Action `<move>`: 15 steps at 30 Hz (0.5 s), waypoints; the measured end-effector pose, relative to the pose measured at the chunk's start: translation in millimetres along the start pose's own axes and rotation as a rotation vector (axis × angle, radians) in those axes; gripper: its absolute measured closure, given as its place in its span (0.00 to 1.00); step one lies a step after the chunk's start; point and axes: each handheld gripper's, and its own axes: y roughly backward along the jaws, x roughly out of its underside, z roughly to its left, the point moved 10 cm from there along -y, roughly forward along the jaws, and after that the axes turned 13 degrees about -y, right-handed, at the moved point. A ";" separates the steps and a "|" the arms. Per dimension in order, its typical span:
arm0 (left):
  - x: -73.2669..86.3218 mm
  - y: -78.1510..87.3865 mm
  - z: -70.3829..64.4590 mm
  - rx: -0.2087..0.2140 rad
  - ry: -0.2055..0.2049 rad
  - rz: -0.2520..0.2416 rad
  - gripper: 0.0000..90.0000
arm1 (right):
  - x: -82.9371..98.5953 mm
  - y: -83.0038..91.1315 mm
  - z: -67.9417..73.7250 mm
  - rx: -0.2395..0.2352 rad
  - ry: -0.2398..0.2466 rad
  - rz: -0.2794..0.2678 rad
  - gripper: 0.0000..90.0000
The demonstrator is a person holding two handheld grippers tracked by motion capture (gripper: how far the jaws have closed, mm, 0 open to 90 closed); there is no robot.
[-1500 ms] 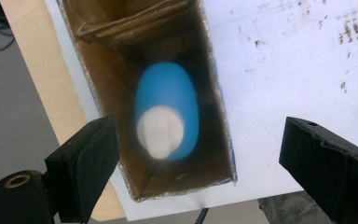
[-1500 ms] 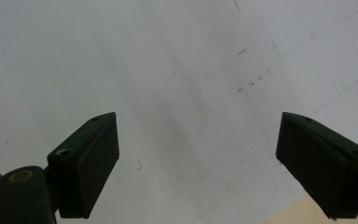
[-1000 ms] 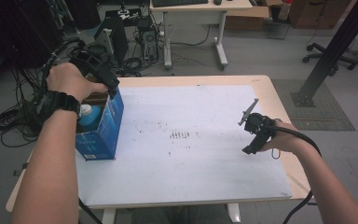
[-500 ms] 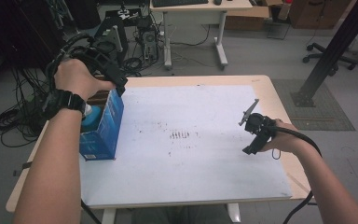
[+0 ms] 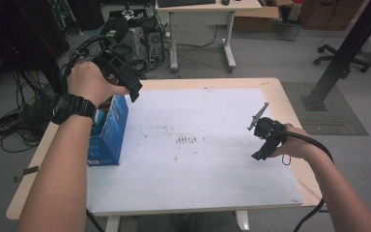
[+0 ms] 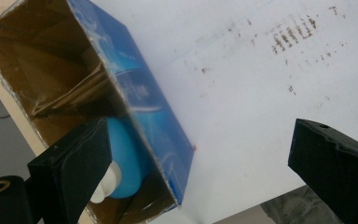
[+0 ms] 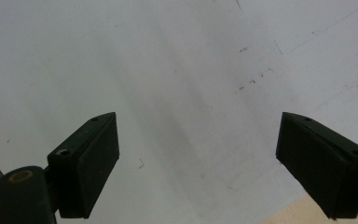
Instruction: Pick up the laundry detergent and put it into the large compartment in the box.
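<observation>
Here the left gripper [image 5: 134, 92] stands higher and farther from the person than a second ago, when it hung low over the mouth of the blue box [image 5: 110, 129]; it now sits above the box's far end, jaws spread wide and holding nothing. The right gripper [image 5: 260, 142] has not moved: it rests over the right part of the white sheet [image 5: 198, 145], likewise released, with bare sheet between its jaws in the right gripper view.

The box is an open-topped carton, glossy blue outside and plain brown card inside, its cut rim ragged. It stands on the left edge of the table [image 5: 290, 111], beside the sheet's left margin. In the left gripper view a light blue bottle [image 6: 123, 158] with a white cap [image 6: 107, 184] lies inside the box near one end, beside a folded card flap.

The box's long axis runs away from the person, along the table's left edge; its open mouth faces upward. The bottle lies along the same axis.
</observation>
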 end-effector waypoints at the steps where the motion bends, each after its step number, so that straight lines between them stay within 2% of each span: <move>1: -0.9 0.1 -2.3 0.005 -0.013 0.001 0.07 | 0.1 0.0 -0.1 0.001 0.000 0.000 0.15; 15: -16.7 0.8 -36.2 0.024 -0.123 -0.025 0.05 | 1.1 0.0 0.4 0.002 -0.002 0.000 0.15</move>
